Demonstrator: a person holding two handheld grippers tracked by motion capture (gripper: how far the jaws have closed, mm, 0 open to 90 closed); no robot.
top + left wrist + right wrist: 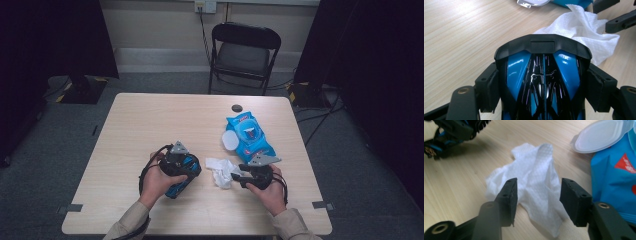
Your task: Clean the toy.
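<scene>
left gripper (186, 165) pinching a blue toy car (544, 82) just above the table (150, 125); right gripper (537, 195) with jaws spread around a crumpled white wipe (534, 170), pads clear of it, beside the wipes pack (248, 135).

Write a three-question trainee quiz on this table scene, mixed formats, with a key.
1. True or false: the left gripper is shut on the toy car.
2. The wipe lies: A) pressed by the right gripper's pads, B) between its open jaws, C) inside the pack.
3. Fill in: the pack's lid is ____.

Key: 1 true; 2 B; 3 open.
</scene>
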